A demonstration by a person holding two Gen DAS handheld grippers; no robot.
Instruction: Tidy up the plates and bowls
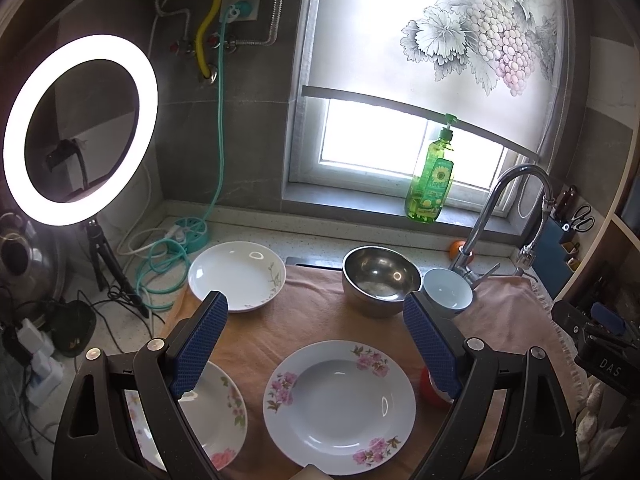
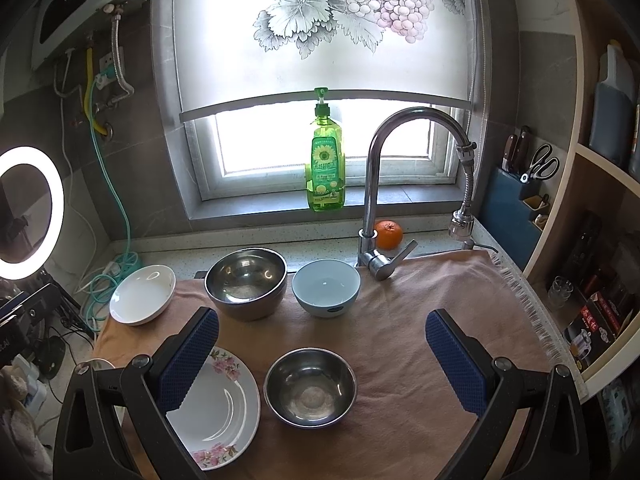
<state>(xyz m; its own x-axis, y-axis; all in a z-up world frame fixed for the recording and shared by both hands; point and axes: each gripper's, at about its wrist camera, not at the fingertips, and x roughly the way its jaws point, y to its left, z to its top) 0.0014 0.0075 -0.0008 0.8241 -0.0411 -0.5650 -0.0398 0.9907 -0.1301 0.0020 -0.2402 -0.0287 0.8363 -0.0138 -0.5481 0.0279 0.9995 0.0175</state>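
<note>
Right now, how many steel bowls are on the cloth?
2: a large steel bowl at the back beside the blue bowl, a small steel bowl in front. None nested that I can see.

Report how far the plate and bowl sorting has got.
Done: nothing looks stacked yet. The flowered plate, white plate, large steel bowl, small steel bowl and blue bowl lie apart on the cloth.
In hand: nothing; left gripper and right gripper hover open.
Left: grouping all plates and bowls.
</note>
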